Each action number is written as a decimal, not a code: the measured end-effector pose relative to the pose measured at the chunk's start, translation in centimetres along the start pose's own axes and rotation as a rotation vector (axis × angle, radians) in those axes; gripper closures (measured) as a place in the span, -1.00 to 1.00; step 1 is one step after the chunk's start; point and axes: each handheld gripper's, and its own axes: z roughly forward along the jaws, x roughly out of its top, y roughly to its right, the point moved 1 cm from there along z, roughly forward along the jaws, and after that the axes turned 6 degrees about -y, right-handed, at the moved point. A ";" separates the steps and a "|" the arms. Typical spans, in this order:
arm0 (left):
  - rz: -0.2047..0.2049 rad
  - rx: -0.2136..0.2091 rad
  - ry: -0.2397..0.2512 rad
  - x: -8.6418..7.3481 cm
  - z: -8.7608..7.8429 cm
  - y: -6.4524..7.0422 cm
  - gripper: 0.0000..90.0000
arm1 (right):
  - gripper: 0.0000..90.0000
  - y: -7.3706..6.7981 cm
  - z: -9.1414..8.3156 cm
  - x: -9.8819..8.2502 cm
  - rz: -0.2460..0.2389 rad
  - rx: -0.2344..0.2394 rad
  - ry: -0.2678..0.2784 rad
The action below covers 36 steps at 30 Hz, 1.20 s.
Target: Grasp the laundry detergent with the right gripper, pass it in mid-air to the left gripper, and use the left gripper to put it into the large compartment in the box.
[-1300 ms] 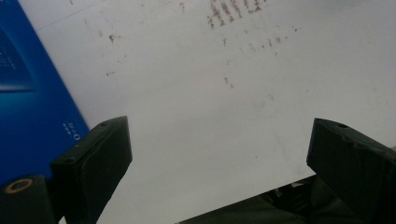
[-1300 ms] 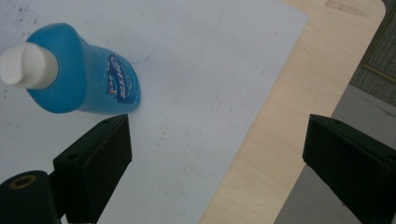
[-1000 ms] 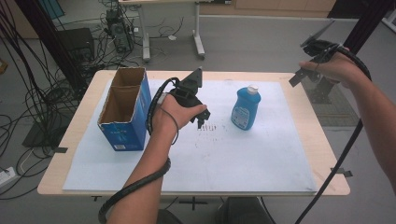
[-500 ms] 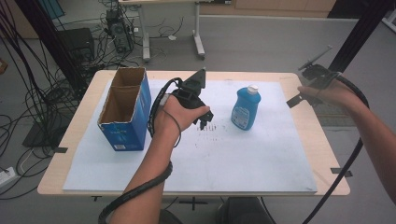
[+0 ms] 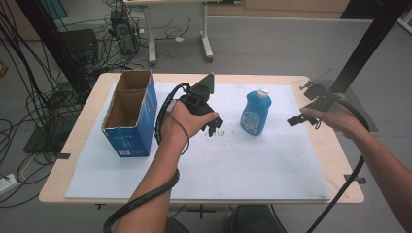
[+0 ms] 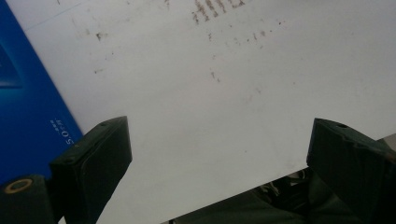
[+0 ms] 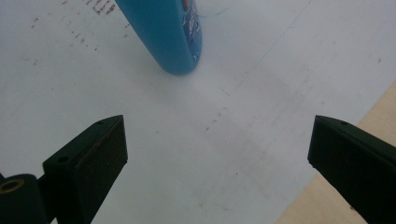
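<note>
Both tongs are held with jaws wide apart and nothing between them: the left tongs [image 5: 212, 127] over the white sheet [image 5: 243, 165] on the worktop [image 5: 87, 145], the right tongs [image 5: 303, 104], just opened further, near the upright blue bottle [image 5: 255, 113]. A blue box [image 5: 130, 112] stands at the left.

Blue plastic bottle with a white screw cap [image 5: 254, 113] stands upright on the white sheet [image 5: 252, 165] covering the bench, right of centre, cap on, pale label facing the near side. Nothing touches it. In the right gripper view its rounded blue base [image 7: 173, 42] sits planted on the sheet.
</note>
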 end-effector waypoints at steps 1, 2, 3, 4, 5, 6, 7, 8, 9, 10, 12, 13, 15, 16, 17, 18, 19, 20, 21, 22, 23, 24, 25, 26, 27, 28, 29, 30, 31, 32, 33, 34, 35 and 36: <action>-0.002 0.000 0.002 0.0 0.1 0.0 -0.84 | -0.90 -0.1 0.2 0.0 -0.003 0.002 0.010; -0.002 0.000 0.002 0.0 0.1 0.0 -0.84 | -0.90 -0.1 0.5 -0.1 -0.008 0.004 0.020; -0.002 0.000 0.000 0.0 0.2 -0.1 -0.84 | -0.90 -0.2 0.7 -0.1 -0.009 0.006 0.030; -0.001 0.000 0.000 0.0 0.2 -0.1 -0.84 | -0.90 -0.2 0.9 -0.2 -0.013 0.007 0.039; -0.002 0.001 0.000 0.1 0.3 -0.2 -0.84 | -0.90 -0.3 1.2 -0.2 -0.017 0.007 0.049; -0.003 0.001 -0.002 0.1 0.3 -0.2 -0.84 | -0.90 -0.4 1.4 -0.2 -0.019 0.009 0.060; 0.000 0.001 -0.003 0.1 0.4 -0.3 -0.84 | -0.90 -0.4 1.6 -0.3 -0.024 0.011 0.069; -0.003 0.002 -0.004 0.1 0.5 -0.3 -0.84 | -0.90 -0.5 1.9 -0.3 -0.034 0.010 0.076; -0.006 0.002 -0.004 0.2 0.5 -0.4 -0.84 | -0.90 -0.5 2.1 -0.3 -0.040 0.012 0.079; -0.006 0.003 -0.006 0.2 0.6 -0.4 -0.84 | -0.91 -0.6 2.4 -0.3 -0.046 0.015 0.085; -0.006 0.000 -0.011 0.3 0.7 -0.5 -0.84 | -0.91 -0.7 2.9 -0.3 -0.054 0.019 0.103; -0.005 -0.001 -0.014 0.3 0.8 -0.5 -0.84 | -0.91 -0.8 3.1 -0.3 -0.056 0.023 0.110; -0.007 -0.001 -0.015 0.4 0.9 -0.5 -0.84 | -0.91 -1.1 3.6 -0.2 -0.065 0.027 0.121; -0.007 -0.002 -0.015 0.5 1.0 -0.5 -0.84 | -0.91 -1.2 3.8 -0.2 -0.072 0.026 0.129; -0.006 -0.002 -0.017 0.5 1.1 -0.6 -0.84 | -0.91 -1.3 4.1 -0.1 -0.071 0.027 0.135; -0.004 0.000 -0.017 0.6 1.1 -0.6 -0.84 | -0.91 -1.4 4.3 0.0 -0.074 0.029 0.143; -0.009 -0.001 -0.017 0.6 1.2 -0.6 -0.84 | -0.91 -1.5 4.5 0.0 -0.074 0.032 0.149; -0.006 0.000 -0.020 0.7 1.2 -0.6 -0.84 | -0.91 -1.6 4.8 0.1 -0.075 0.033 0.157; -0.006 0.002 -0.020 0.7 1.3 -0.7 -0.84 | -0.91 -1.7 5.0 0.2 -0.076 0.035 0.165; -0.006 0.002 -0.023 0.7 1.3 -0.7 -0.84 | -0.92 -1.9 5.3 0.2 -0.077 0.040 0.173; -0.008 0.003 -0.022 0.7 1.3 -0.7 -0.84 | -0.92 -2.0 5.5 0.3 -0.079 0.042 0.180; -0.006 0.005 -0.026 0.8 1.3 -0.8 -0.84 | -0.92 -2.1 5.8 0.3 -0.080 0.045 0.187; -0.008 0.006 -0.023 0.8 1.4 -0.8 -0.84 | -0.92 -2.2 6.1 0.4 -0.081 0.046 0.191; -0.009 0.005 -0.025 0.8 1.4 -0.9 -0.84 | -0.92 -2.2 6.4 0.4 -0.085 0.047 0.197; -0.010 0.006 -0.028 0.8 1.4 -0.9 -0.84 | -0.92 -2.4 6.7 0.5 -0.090 0.044 0.202; -0.008 0.007 -0.029 0.8 1.5 -1.0 -0.84 | -0.92 -2.4 6.9 0.6 -0.091 0.044 0.207; -0.010 0.006 -0.031 0.8 1.5 -1.0 -0.84 | -0.92 -2.5 7.1 0.7 -0.093 0.044 0.213; -0.010 0.007 -0.030 0.8 1.5 -1.1 -0.84 | -0.92 -2.7 7.3 0.8 -0.094 0.043 0.223; -0.011 0.007 -0.032 0.8 1.6 -1.1 -0.84 | -0.92 -2.8 7.4 0.9 -0.096 0.042 0.230; -0.011 0.007 -0.033 0.9 1.6 -1.1 -0.84 | -0.92 -2.9 7.5 1.0 -0.098 0.040 0.239; -0.011 0.006 -0.035 0.9 1.7 -1.1 -0.84 | -0.92 -3.0 7.6 1.1 -0.101 0.038 0.246; -0.011 0.008 -0.036 0.9 1.7 -1.1 -0.84 | -0.92 -3.1 7.8 1.2 -0.105 0.037 0.253; -0.010 0.007 -0.039 0.9 1.7 -1.1 -0.84 | -0.92 -3.3 7.9 1.2 -0.107 0.035 0.262; -0.007 0.008 -0.039 1.0 1.8 -1.1 -0.84 | -0.92 -3.4 8.1 1.3 -0.108 0.035 0.267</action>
